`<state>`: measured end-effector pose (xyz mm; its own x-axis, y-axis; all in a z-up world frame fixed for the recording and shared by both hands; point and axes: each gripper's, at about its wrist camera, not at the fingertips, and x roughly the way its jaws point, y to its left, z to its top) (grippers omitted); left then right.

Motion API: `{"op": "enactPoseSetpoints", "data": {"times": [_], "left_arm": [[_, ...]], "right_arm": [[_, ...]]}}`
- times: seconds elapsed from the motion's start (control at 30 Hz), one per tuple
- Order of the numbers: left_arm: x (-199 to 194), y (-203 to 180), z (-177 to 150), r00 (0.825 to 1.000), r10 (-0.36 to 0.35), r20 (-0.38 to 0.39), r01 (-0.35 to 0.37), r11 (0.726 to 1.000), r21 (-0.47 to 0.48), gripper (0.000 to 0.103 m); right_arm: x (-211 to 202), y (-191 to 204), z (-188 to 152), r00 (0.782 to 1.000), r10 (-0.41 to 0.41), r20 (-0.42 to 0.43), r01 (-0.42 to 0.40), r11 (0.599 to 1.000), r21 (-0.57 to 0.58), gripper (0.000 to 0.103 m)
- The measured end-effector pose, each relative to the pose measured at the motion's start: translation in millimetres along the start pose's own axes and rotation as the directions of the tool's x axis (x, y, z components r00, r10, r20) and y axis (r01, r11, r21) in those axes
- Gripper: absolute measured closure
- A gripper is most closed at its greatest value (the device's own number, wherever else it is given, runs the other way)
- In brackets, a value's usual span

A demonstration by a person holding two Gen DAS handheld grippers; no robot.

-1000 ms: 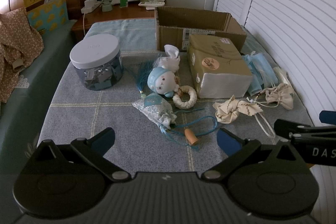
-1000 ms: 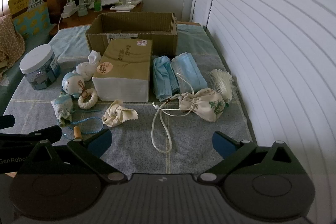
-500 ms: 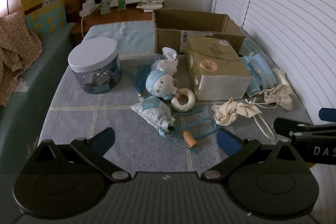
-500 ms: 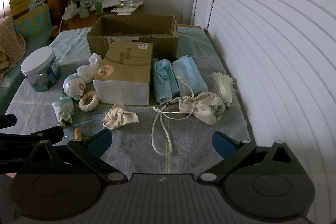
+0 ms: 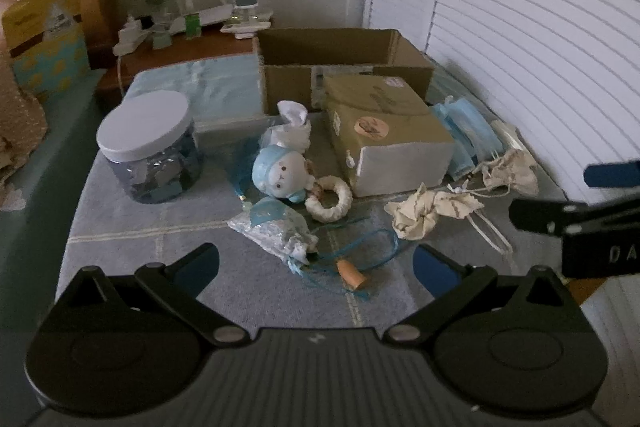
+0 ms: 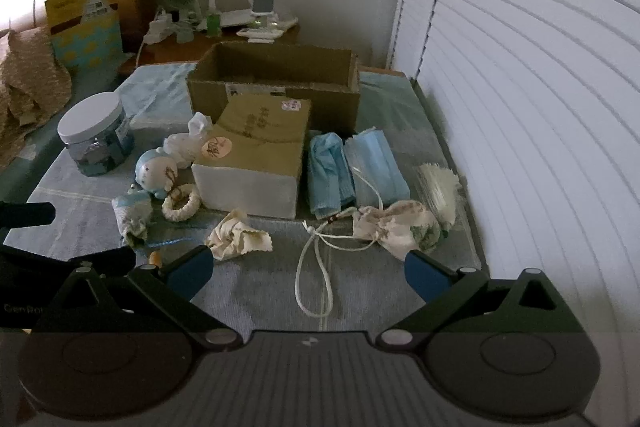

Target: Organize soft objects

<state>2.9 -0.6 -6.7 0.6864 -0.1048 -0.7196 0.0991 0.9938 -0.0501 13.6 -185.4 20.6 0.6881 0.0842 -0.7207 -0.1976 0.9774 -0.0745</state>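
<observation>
Soft things lie scattered over a grey-blue mat (image 6: 248,287). Behind them stands an open cardboard box (image 6: 276,83), and just in front of it a tan paper-wrapped package (image 6: 256,151). Left of the package sit a blue-capped plush doll (image 5: 280,175) and a cream woven ring (image 5: 329,202); nearer the camera lies a pale blue drawstring sachet (image 5: 276,231) with its blue cord. A crumpled cream cloth (image 6: 236,237) rests in front of the package. To the right, folded blue face masks (image 6: 352,167) lie side by side, and beside them a cream drawstring pouch (image 6: 400,231) trails a white cord loop. A white-lidded jar (image 5: 150,153) stands at the far left of the mat.

Both grippers hover above the near edge of the mat, touching nothing. The left gripper (image 5: 316,265) has its fingers spread wide apart and empty, and the right gripper (image 6: 308,267) likewise holds its fingers wide and empty.
</observation>
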Motion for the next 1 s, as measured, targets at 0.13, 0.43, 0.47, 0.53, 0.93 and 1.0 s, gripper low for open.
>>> {"op": "enactPoseSetpoints", "data": {"times": [0.13, 0.43, 0.47, 0.53, 0.93, 1.0], "left_arm": [[7, 3, -3, 1.000, -0.016, -0.008, 0.016, 1.000, 0.015, 0.001], [33, 7, -16, 0.994, -0.069, -0.083, 0.072, 0.996, 0.046, 0.001], [36, 7, -18, 0.992, -0.075, -0.097, 0.081, 0.995, 0.051, 0.001], [42, 8, -23, 0.989, -0.082, -0.119, 0.089, 0.994, 0.056, 0.001], [46, 10, -37, 0.991, -0.086, -0.101, 0.099, 0.986, 0.133, 0.000], [44, 13, -42, 0.993, -0.097, -0.064, 0.105, 0.984, 0.144, 0.000]], "right_arm": [[3, -2, 1, 1.000, 0.015, 0.009, -0.015, 1.000, -0.008, 0.000], [10, -3, -1, 0.999, 0.041, 0.029, -0.040, 0.999, -0.020, 0.000], [11, -3, -1, 0.999, 0.044, 0.030, -0.043, 0.999, -0.018, 0.000], [13, -4, -2, 0.999, 0.043, 0.028, -0.043, 0.999, -0.014, 0.000], [23, -15, -7, 0.998, 0.055, 0.017, -0.055, 0.998, 0.013, 0.000], [25, -17, -7, 0.998, 0.060, 0.019, -0.061, 0.998, 0.020, 0.000]]}}
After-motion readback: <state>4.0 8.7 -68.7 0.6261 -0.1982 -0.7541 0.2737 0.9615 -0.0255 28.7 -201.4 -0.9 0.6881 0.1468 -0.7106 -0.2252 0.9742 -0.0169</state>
